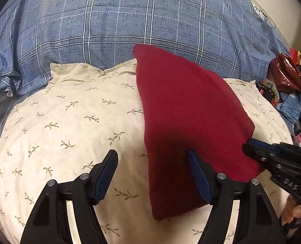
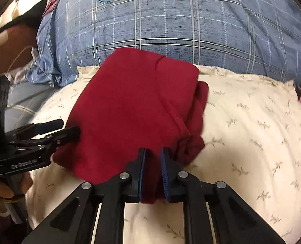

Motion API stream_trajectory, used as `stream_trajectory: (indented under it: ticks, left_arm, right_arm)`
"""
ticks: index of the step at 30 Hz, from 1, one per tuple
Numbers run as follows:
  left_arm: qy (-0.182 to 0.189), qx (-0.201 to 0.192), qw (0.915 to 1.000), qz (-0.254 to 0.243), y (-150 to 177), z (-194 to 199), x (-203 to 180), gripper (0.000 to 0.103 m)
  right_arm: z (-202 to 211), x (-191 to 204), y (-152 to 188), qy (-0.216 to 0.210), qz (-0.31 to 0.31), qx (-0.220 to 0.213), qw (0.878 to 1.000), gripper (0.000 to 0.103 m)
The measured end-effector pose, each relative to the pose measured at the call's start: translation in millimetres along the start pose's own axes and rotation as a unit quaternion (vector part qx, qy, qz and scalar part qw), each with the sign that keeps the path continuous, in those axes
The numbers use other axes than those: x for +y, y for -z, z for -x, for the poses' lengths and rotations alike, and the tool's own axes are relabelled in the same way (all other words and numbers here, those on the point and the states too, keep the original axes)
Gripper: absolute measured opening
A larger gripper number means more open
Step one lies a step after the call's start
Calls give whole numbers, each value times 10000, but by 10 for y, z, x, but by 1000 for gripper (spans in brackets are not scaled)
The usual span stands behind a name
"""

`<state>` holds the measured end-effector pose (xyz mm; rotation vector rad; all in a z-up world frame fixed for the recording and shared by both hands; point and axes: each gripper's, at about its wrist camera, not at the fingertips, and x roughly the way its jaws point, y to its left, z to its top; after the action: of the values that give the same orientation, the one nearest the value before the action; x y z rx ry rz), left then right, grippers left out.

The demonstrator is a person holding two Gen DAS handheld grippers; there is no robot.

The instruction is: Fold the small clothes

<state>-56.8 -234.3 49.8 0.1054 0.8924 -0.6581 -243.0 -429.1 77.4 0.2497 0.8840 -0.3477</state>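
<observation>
A folded dark red garment (image 1: 183, 109) lies on a cream pillow with a leaf print (image 1: 69, 122). My left gripper (image 1: 152, 158) is open; its right finger rests on the garment's near left part and its left finger is over the bare pillow. My right gripper (image 2: 152, 154) is shut on the garment's (image 2: 130, 105) near edge, cloth pinched between its blue pads. In the left wrist view the right gripper (image 1: 250, 144) shows at the garment's right edge. In the right wrist view the left gripper (image 2: 69, 128) is at the garment's left edge, open.
A blue plaid duvet (image 1: 130, 24) lies behind the pillow (image 2: 252, 122). A shiny red bag (image 1: 284, 73) and cluttered items sit at the right of the bed. A cable (image 2: 22, 55) and a dark brown surface are at the far left in the right wrist view.
</observation>
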Motion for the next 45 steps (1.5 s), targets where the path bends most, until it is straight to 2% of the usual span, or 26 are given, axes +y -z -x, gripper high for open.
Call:
stream_trajectory:
  ticks: [1, 2, 6, 8, 10, 12, 15, 17, 18, 19, 20, 23, 25, 29, 31, 35, 38, 40, 43, 45]
  left_arm:
    - [-16, -9, 10000, -7, -2, -2, 0, 71]
    - [-29, -11, 10000, 3, -6, -3, 6, 71]
    - [-16, -9, 10000, 72, -16, -5, 29, 71]
    - [-18, -30, 9999, 98, -18, 1, 34, 71]
    - [-19, -99, 9998, 150, -22, 25, 42, 71]
    - [-8, -203, 9996, 175, -29, 54, 52, 70]
    - [9, -268, 9994, 222, -38, 60, 71, 69]
    - [29, -245, 9994, 226, -35, 35, 76, 71]
    - [16, -237, 9995, 208, -33, 17, 75, 72]
    - [10, -234, 9995, 195, -36, 4, 72, 73]
    - [5, -230, 9996, 186, -40, -12, 71, 73]
    - [16, -216, 9996, 205, -75, -50, 70, 77]
    - [-13, -238, 9994, 248, -99, -93, 57, 81]
    - [-11, -220, 9994, 271, -110, -166, 15, 82]
    - [-63, -227, 9995, 205, -103, -162, -11, 82]
    - [-76, -194, 9995, 225, -104, -160, -13, 82]
    - [-85, -190, 9995, 237, -109, -145, -11, 82]
    - [-98, -183, 9995, 232, -103, -137, -17, 82]
    - [-144, -197, 9995, 215, -90, -139, -28, 82]
    - [-154, -193, 9995, 189, -75, -141, -46, 82]
  right_arm:
    - [41, 2, 2, 31, -7, -12, 10000, 22]
    - [90, -5, -8, 76, -48, -41, 10000, 26]
    - [244, -118, -116, -52, -431, -246, 9988, 28]
    - [268, -171, -213, -75, -598, -396, 9974, 46]
    - [235, -239, -330, -23, -736, -527, 9959, 53]
    - [140, -303, -489, 30, -870, -539, 9947, 53]
    - [-145, -409, -715, 13, -1050, -330, 9939, 53]
    - [-346, -445, -831, -96, -1068, -195, 9940, 49]
    - [-452, -453, -886, -193, -1045, -111, 9943, 45]
    - [-553, -445, -935, -242, -1010, -2, 9946, 26]
    - [-612, -417, -980, -136, -916, 51, 9957, 16]
    - [-528, -261, -1090, 173, -390, -304, 9986, 9]
    - [-586, -183, -1147, 471, -119, -390, 9981, 8]
    - [-879, -192, -1135, 862, 12, -142, 9962, 8]
    - [-802, -220, -1113, 841, -62, -193, 9962, 10]
    - [-471, -266, -1033, 820, -280, -311, 9958, 23]
    - [-132, -265, -922, 483, -369, -536, 9967, 35]
    - [2, -195, -827, 273, -277, -622, 9973, 36]
    - [-34, -91, -697, 2, -143, -491, 9987, 36]
    - [-185, -43, -635, 192, -3, -389, 9991, 36]
